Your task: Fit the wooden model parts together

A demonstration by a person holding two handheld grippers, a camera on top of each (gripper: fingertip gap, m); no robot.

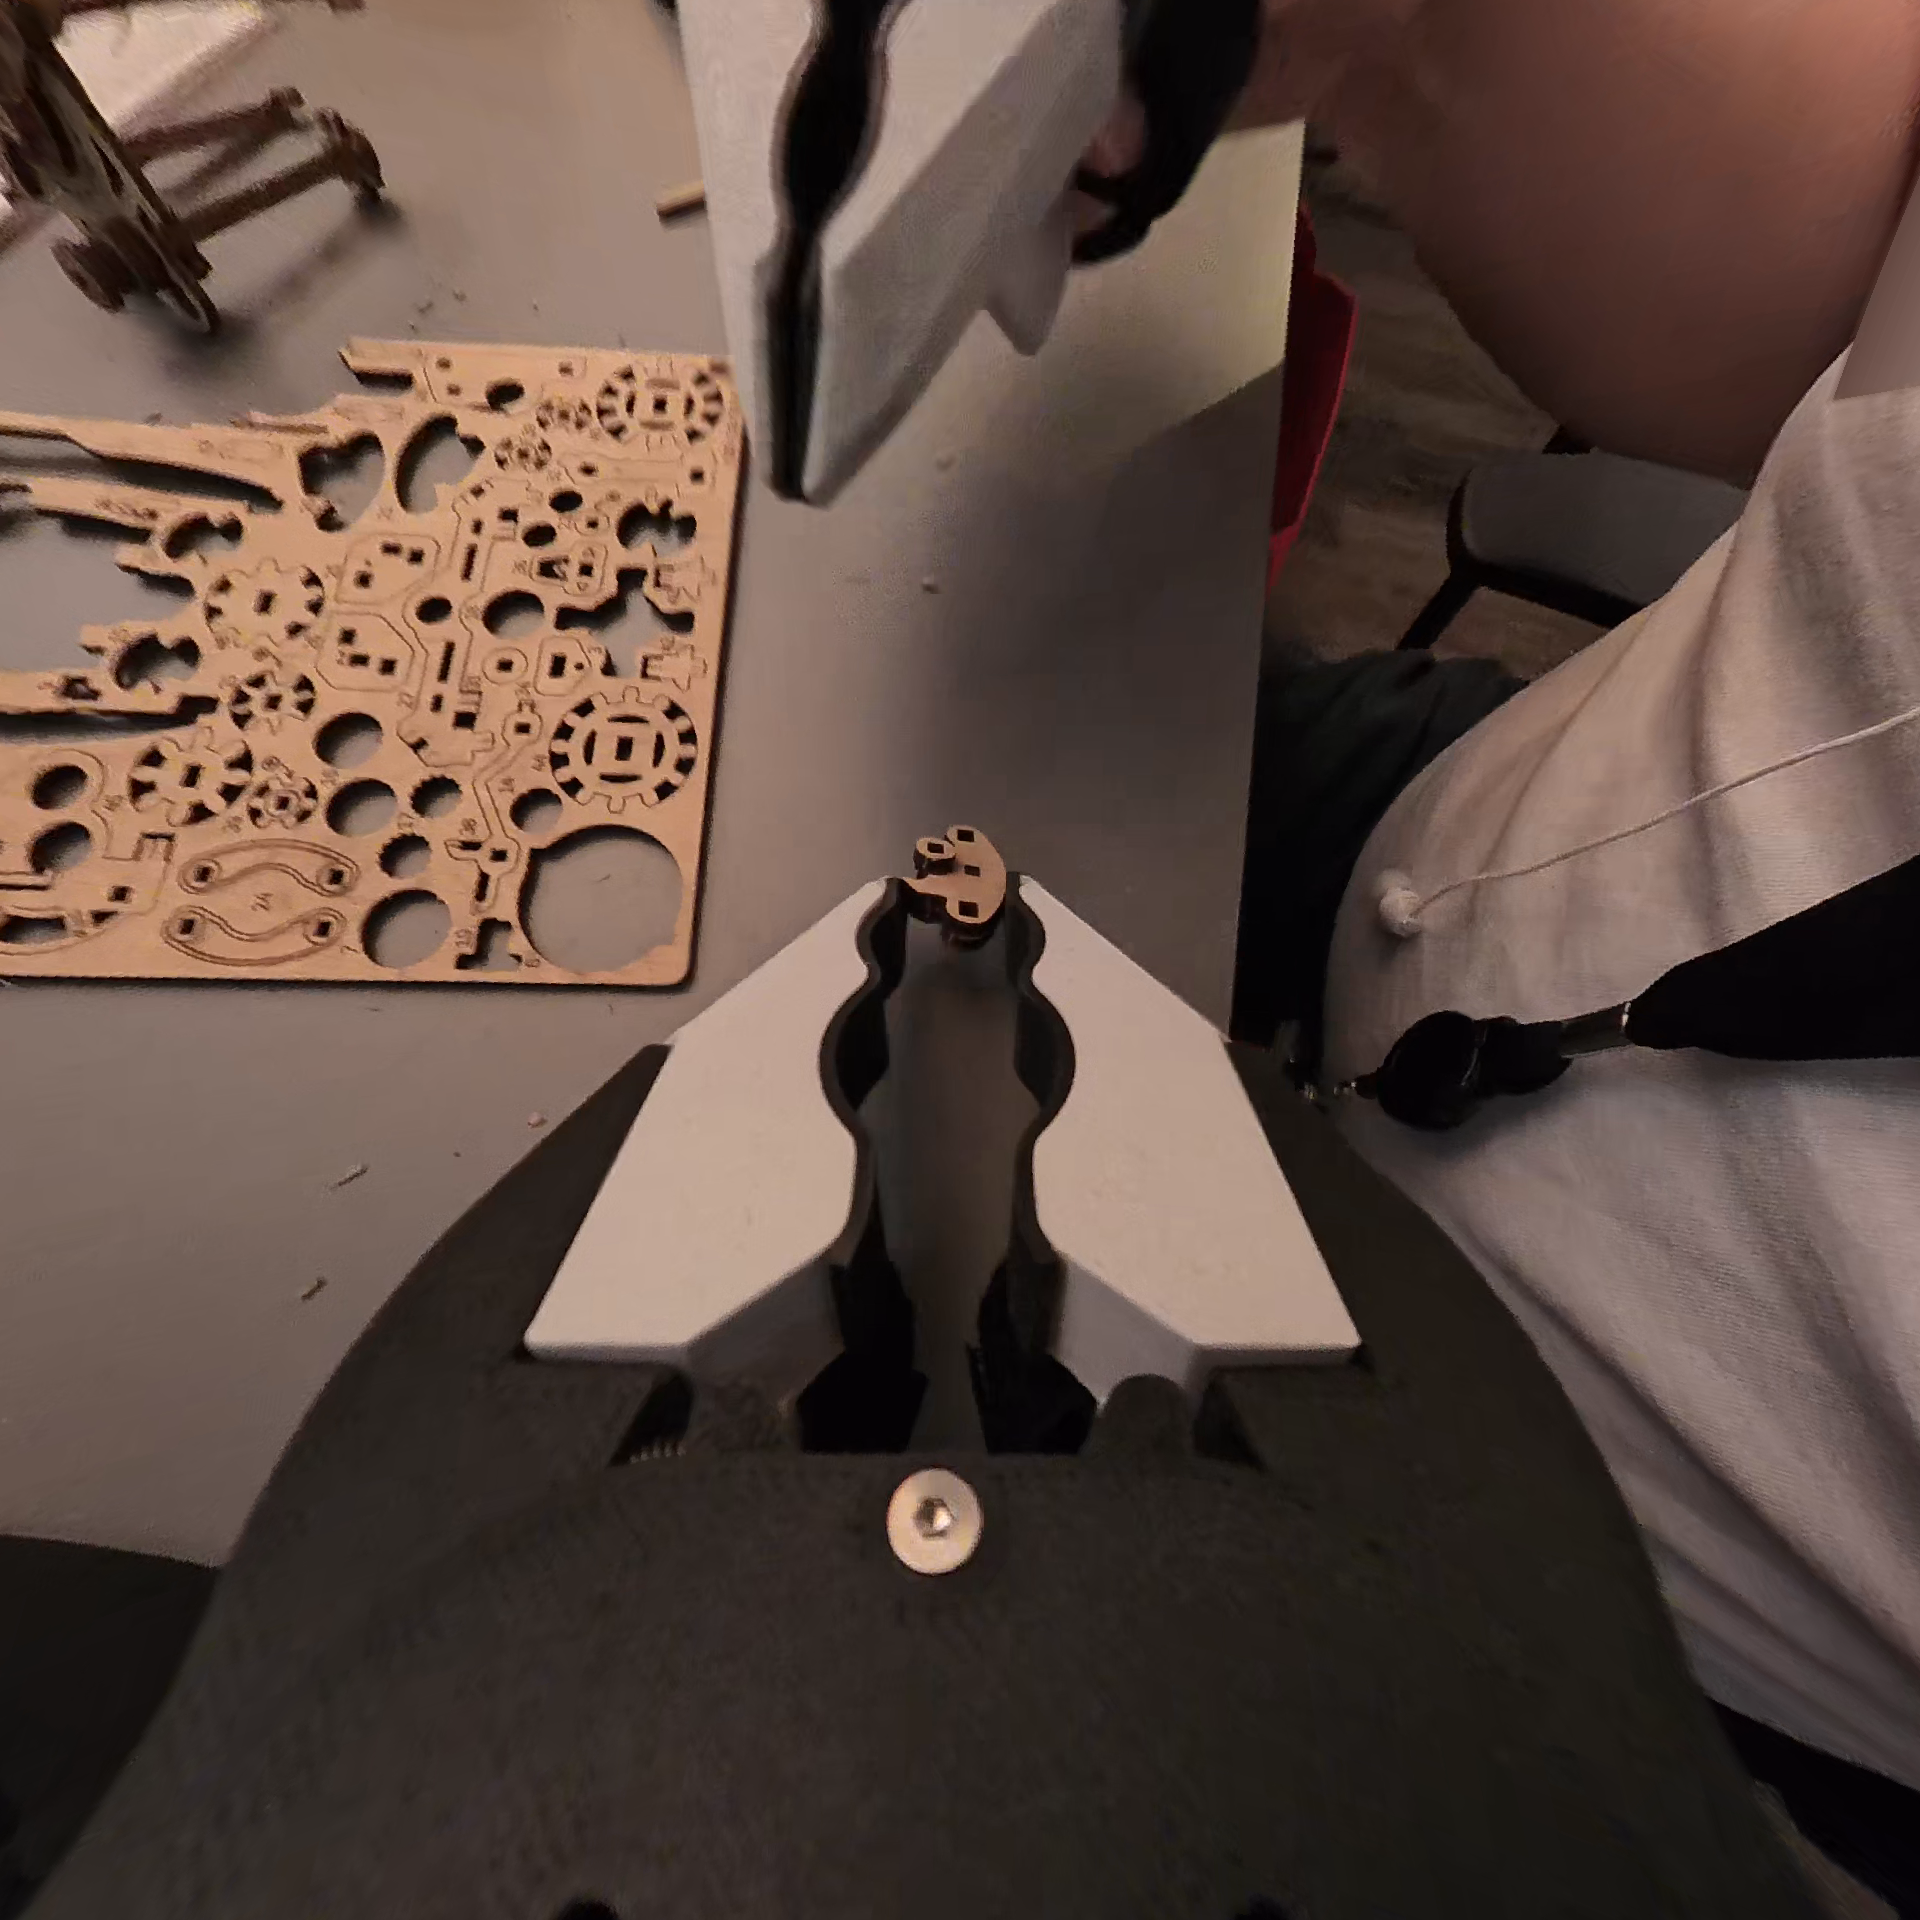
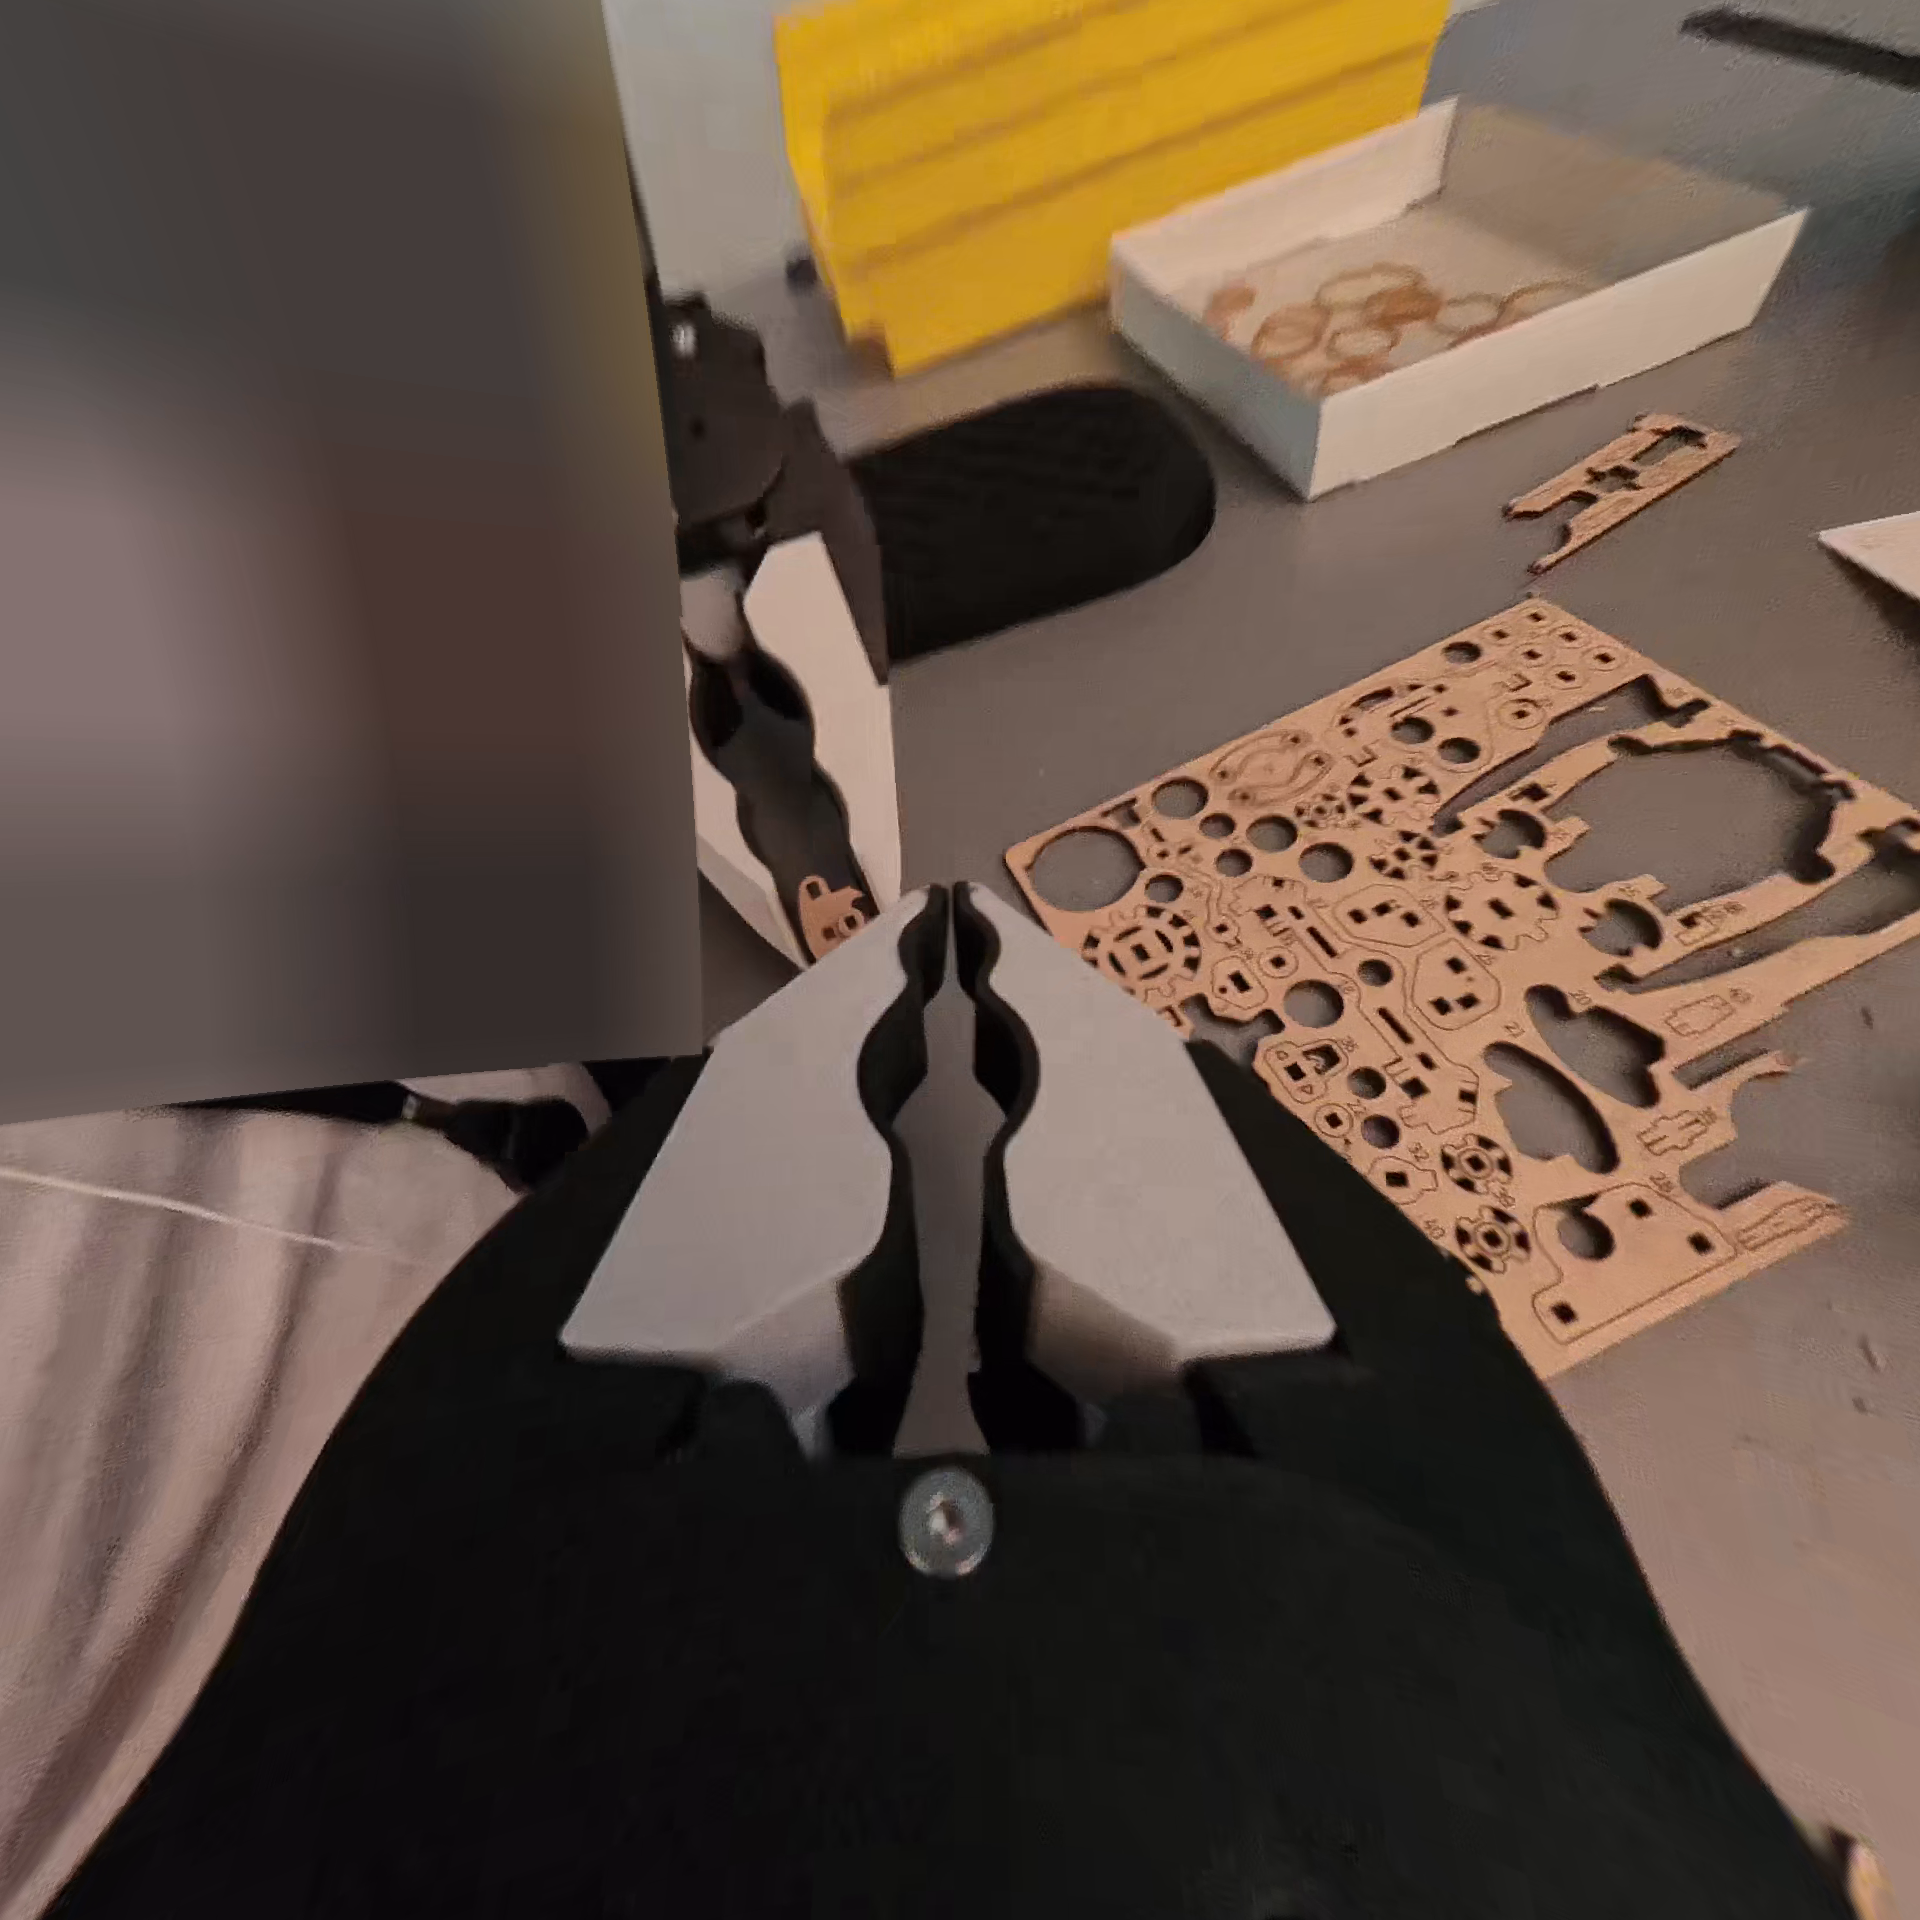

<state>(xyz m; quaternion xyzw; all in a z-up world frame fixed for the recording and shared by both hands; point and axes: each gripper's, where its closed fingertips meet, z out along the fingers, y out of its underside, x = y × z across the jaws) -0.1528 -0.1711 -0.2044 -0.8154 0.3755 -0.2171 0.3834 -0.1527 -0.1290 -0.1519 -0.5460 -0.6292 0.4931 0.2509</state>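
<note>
My left gripper (image 1: 954,883) is shut on a small wooden part (image 1: 958,878) with square holes, pinched at the fingertips above the grey table. The same part (image 2: 828,916) also shows in the right wrist view, in the left gripper's tips. My right gripper (image 2: 952,896) is shut with nothing between its jaws, its tips close to the right of that part. In the left wrist view it (image 1: 805,457) hangs tips-down, farther away above the table. A laser-cut wooden sheet (image 1: 364,675) with several parts punched out lies flat on the table (image 2: 1455,987).
A partly built wooden model (image 1: 104,187) stands at the far left. A white box (image 2: 1704,270) holding wooden rings, a yellow stack (image 2: 1091,156) and a loose wooden part (image 2: 1621,483) lie beyond the sheet. A person in a white shirt (image 1: 1662,1039) sits at the table edge.
</note>
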